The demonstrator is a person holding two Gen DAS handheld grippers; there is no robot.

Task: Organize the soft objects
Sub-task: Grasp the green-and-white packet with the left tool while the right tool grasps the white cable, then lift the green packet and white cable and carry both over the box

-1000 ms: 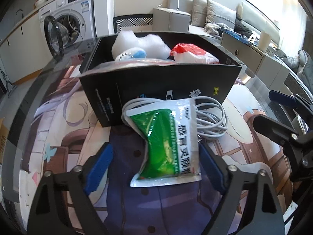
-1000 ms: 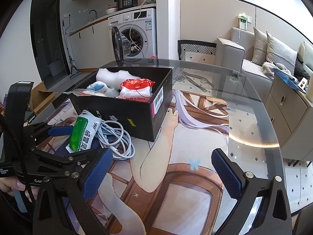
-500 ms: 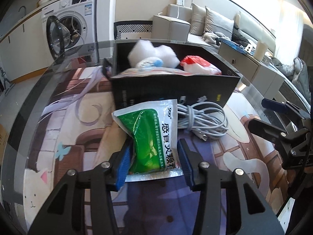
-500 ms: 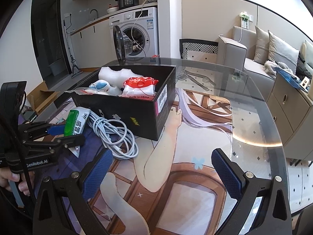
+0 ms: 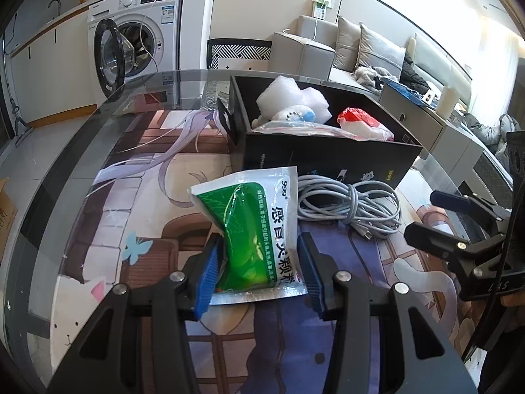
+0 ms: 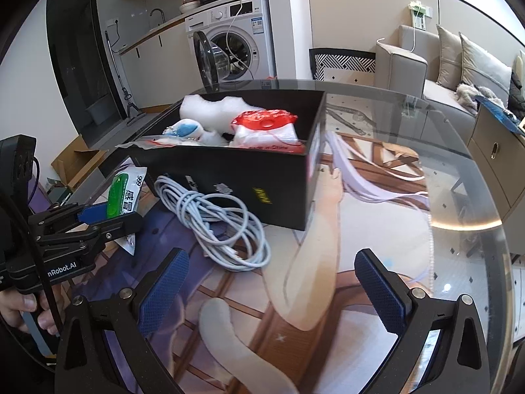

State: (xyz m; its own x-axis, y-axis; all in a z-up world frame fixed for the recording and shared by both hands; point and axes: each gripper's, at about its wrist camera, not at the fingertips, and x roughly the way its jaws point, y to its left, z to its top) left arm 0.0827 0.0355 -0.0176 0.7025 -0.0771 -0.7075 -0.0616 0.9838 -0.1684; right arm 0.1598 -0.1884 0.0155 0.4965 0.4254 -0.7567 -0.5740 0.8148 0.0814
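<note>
My left gripper (image 5: 259, 272) is shut on a green and white medicine pouch (image 5: 252, 226) and holds it just above the table, in front of a black box (image 5: 321, 161). The pouch also shows in the right wrist view (image 6: 126, 193). The box (image 6: 229, 180) holds white foam (image 6: 213, 108), a blue and white plush (image 6: 187, 129) and a red and white bag (image 6: 265, 128). A coiled grey cable (image 5: 347, 203) lies by the box. My right gripper (image 6: 272, 289) is open and empty over the table, to the right of the cable (image 6: 216, 226).
The glass table (image 6: 459, 197) has a printed cartoon mat under it. A washing machine (image 5: 137, 46) with its door open stands behind, a sofa (image 5: 347, 49) to the right. The right gripper shows at the right edge of the left wrist view (image 5: 466, 229).
My left gripper closed on the pouch and lifted it, drawing it left away from the cable. The right gripper stayed open and shifted slightly.
</note>
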